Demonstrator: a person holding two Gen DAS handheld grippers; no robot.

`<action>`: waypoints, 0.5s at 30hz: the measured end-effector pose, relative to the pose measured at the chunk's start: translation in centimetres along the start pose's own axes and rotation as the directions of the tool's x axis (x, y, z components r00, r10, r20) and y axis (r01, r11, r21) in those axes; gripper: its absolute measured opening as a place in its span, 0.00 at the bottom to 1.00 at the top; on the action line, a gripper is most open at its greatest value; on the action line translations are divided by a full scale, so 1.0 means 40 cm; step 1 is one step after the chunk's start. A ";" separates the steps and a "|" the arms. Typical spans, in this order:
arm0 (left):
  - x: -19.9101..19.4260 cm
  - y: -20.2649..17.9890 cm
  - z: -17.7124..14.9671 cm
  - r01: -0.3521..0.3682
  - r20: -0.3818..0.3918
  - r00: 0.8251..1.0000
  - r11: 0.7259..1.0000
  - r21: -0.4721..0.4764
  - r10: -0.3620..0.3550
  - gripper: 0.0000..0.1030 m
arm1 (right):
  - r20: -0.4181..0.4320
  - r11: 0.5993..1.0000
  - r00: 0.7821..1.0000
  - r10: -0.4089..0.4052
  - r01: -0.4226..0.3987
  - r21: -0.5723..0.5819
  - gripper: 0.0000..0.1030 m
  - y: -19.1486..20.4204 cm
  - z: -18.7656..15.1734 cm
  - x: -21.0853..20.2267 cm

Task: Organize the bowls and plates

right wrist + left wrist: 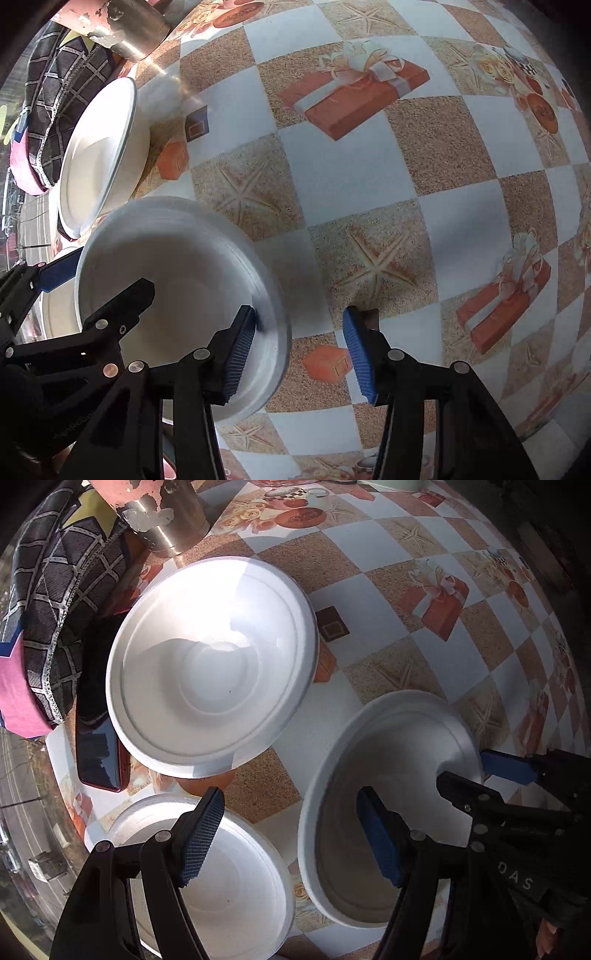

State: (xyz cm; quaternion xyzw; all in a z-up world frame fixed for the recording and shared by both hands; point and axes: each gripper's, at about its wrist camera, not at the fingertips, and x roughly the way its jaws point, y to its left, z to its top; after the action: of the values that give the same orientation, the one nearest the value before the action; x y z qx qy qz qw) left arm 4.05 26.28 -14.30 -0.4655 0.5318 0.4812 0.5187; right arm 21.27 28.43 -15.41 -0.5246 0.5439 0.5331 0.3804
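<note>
Three white foam bowls stand on the checked tablecloth [369,602]. The largest bowl [210,664] [99,155] is at upper left, and a smaller bowl [236,886] [59,314] lies under my left gripper's left finger. The third bowl [388,746] [177,258] has both grippers at its rim. My left gripper [291,838] [103,280] is open, one finger inside this bowl and one outside. My right gripper [301,354] [480,771] straddles the opposite rim. Its left pad [242,354] rests against the inner wall, while the right pad [360,358] stands apart from the rim.
A metal cup [162,517] with peeling pink paint stands at the far left corner. Beside the large bowl lie a patterned cloth [48,609] and a dark phone [98,746]. The table edge runs along the left, with a street far below.
</note>
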 end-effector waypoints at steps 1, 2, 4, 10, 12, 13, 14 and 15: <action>0.002 -0.007 0.000 0.007 -0.006 1.000 1.000 0.009 -0.007 0.67 | -0.011 1.000 1.000 0.023 -0.023 -0.008 0.29 0.002 0.001 0.003; 0.007 -0.012 -0.001 0.012 -0.017 1.000 1.000 0.019 -0.012 0.56 | -0.020 0.999 0.999 0.040 -0.040 -0.007 0.23 0.006 0.002 0.007; 0.020 -0.028 -0.004 0.020 -0.052 0.998 0.999 0.037 -0.018 0.39 | -0.016 0.998 0.998 0.060 -0.061 -0.004 0.20 0.018 0.002 0.012; 0.027 -0.060 -0.041 0.031 -0.074 0.997 0.999 0.041 -0.028 0.30 | -0.029 0.996 0.996 0.088 -0.089 -0.014 0.18 0.006 -0.019 0.022; 0.025 -0.082 -0.052 0.029 -0.074 0.997 0.999 0.044 -0.025 0.30 | -0.034 0.996 0.995 0.089 -0.090 -0.013 0.18 -0.005 -0.031 0.023; 0.023 -0.102 -0.063 0.028 -0.073 0.997 0.998 0.048 -0.025 0.30 | -0.035 0.996 0.996 0.086 -0.087 -0.012 0.18 -0.015 -0.039 0.022; 0.021 -0.116 -0.069 0.029 -0.071 0.997 0.998 0.052 -0.025 0.30 | -0.036 0.996 0.996 0.083 -0.084 -0.011 0.18 -0.024 -0.046 0.021; 0.020 -0.132 -0.076 0.030 -0.068 0.997 0.998 0.053 -0.027 0.30 | -0.036 0.997 0.996 0.080 -0.081 -0.010 0.18 -0.034 -0.054 0.020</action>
State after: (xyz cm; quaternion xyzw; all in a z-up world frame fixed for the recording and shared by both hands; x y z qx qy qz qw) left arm 8.98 22.73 -15.27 -0.4746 0.5551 0.4432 0.5198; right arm 22.77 26.33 -16.12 -0.5139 0.5681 0.5418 0.3459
